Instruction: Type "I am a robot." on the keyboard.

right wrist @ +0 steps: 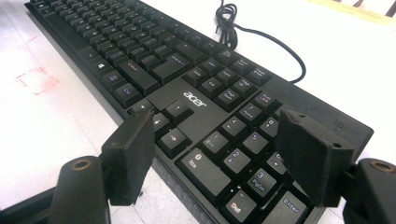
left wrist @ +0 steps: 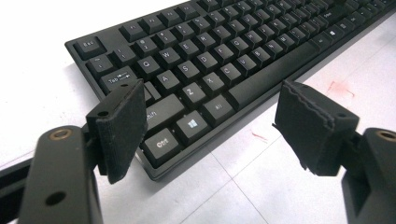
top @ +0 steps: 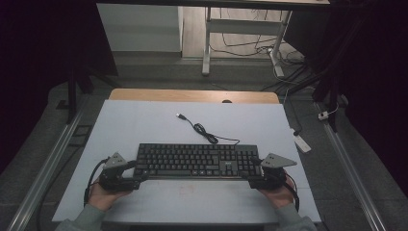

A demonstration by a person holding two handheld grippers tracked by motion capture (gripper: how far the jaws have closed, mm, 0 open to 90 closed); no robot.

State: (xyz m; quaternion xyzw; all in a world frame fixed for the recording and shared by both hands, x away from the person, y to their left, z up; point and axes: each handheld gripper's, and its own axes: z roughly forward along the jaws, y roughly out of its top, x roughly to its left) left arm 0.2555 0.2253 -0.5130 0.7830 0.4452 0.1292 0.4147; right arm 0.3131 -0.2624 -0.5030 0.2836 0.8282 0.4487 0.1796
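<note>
A: Hand pose?
B: Both forearms come in from the bottom of the high view, sleeves at the edge. Left hand (top: 103,193) wraps the left gripper (top: 139,174) at the keyboard's (top: 197,160) left end; right hand (top: 276,195) holds the right gripper (top: 255,175) at the right end. Each gripper points inward and lies low over the table (top: 144,125), w/ a grey three-cornered plate on top and a cable looping back by the wrist.

A: Fingers?
B: Wide apart on both, gripping nothing. Left gripper view: one finger (left wrist: 122,126) hangs over the Shift/Ctrl corner, the other (left wrist: 312,126) is off the front edge over bare table. The keyboard's front-left corner sits between them; can't tell if the near finger touches the keys. Right gripper view: one finger (right wrist: 131,154) at the front edge by the arrow keys, the other (right wrist: 312,156) over the numpad; the front-right corner lies in the gap, no squeeze visible.

A: Where's the keyboard?
B: Flat on the table, near the person's side, long edge parallel to the front. Its cable (top: 202,129) runs from the back edge in a loose coil, USB plug lying free toward the far side.

A: Materials?
B: Keyboard: black matte plastic, slim rectangular, low flat keys w/ white legends, logo above the arrows. Fingers: black blocky pads w/ a rough, rubbery face, on smooth black arms w/ brass-looking screw holes. Table: pale smooth sheet w/ thin grid lines and faint red marks; wood strip along the far edge.
</note>
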